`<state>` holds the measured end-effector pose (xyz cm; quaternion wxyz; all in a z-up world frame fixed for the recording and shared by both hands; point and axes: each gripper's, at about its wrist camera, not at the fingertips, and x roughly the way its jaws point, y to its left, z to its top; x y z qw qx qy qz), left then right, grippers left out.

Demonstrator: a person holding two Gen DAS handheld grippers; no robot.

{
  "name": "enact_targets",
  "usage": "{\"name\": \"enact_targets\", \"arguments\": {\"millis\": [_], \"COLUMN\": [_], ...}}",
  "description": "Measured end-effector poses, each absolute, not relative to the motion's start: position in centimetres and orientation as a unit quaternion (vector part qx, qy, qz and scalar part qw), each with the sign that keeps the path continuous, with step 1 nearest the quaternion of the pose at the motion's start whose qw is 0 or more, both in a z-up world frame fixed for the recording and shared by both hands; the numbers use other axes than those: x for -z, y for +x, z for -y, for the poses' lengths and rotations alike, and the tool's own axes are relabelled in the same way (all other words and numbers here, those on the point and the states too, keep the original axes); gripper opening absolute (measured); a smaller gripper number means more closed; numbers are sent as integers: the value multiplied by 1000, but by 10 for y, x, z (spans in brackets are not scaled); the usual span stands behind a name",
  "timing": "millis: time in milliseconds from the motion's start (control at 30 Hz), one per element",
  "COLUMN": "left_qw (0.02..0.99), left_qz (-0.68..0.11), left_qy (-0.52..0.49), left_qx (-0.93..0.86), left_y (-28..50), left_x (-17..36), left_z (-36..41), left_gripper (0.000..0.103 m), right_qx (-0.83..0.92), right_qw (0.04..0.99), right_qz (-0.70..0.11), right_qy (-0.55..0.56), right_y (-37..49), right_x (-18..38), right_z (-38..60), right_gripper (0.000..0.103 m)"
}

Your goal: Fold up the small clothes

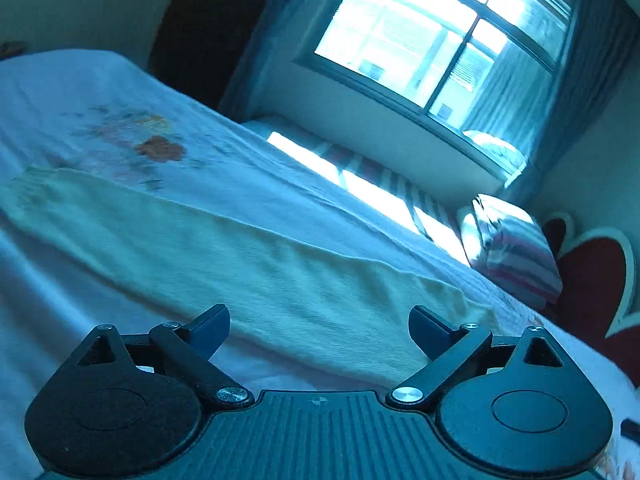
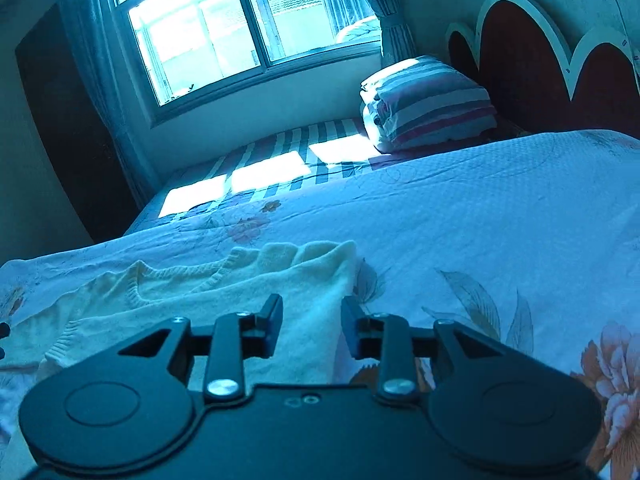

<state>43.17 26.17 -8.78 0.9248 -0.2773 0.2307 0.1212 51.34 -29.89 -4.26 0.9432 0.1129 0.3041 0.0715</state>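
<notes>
- Sunlit bedroom: a floral bedspread (image 2: 480, 208) covers the bed below a window (image 2: 224, 28).
- Cream knit sweater (image 2: 224, 292) lies flat near the bed's near edge.
- Left tongs (image 1: 319, 330) spread wide, empty, above the sweater.
- Right tongs (image 2: 312, 326) partly parted, gripping nothing, over its edge.

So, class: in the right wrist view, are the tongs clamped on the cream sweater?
No, the right tongs stand apart above the cream sweater, pads not pressing it.

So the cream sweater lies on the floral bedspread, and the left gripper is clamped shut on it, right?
Not quite. In the left wrist view the left gripper has its fingers spread wide, holding nothing. The cream sweater does lie on the floral bedspread.
</notes>
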Motion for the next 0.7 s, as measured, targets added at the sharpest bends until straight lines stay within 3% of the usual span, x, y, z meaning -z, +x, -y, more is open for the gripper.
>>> {"name": "enact_targets", "arguments": {"millis": [133, 233, 400, 467, 567, 700], "left_qw": [888, 856, 802, 795, 791, 794], "left_qz": [-193, -157, -146, -151, -153, -153], "left_qy": [-375, -447, -536, -546, -552, -552], "left_qx": [-186, -209, -219, -217, -213, -204], "left_y": [391, 372, 359, 360, 363, 377], "left_x": [101, 116, 149, 158, 171, 180], "left_z": [-345, -395, -450, -462, -476, -484], "left_gripper": [80, 79, 53, 30, 10, 7], "right_qx": [-44, -7, 15, 20, 26, 43], "right_qw": [938, 936, 926, 926, 929, 928], "right_qz": [-313, -315, -320, -317, -313, -311], "right_qy": [139, 155, 199, 202, 198, 200], "right_y": [487, 472, 465, 462, 454, 444], "right_x": [52, 60, 62, 61, 58, 56], "right_z": [304, 301, 293, 286, 275, 269], "right_gripper": [35, 35, 35, 36, 36, 36]}}
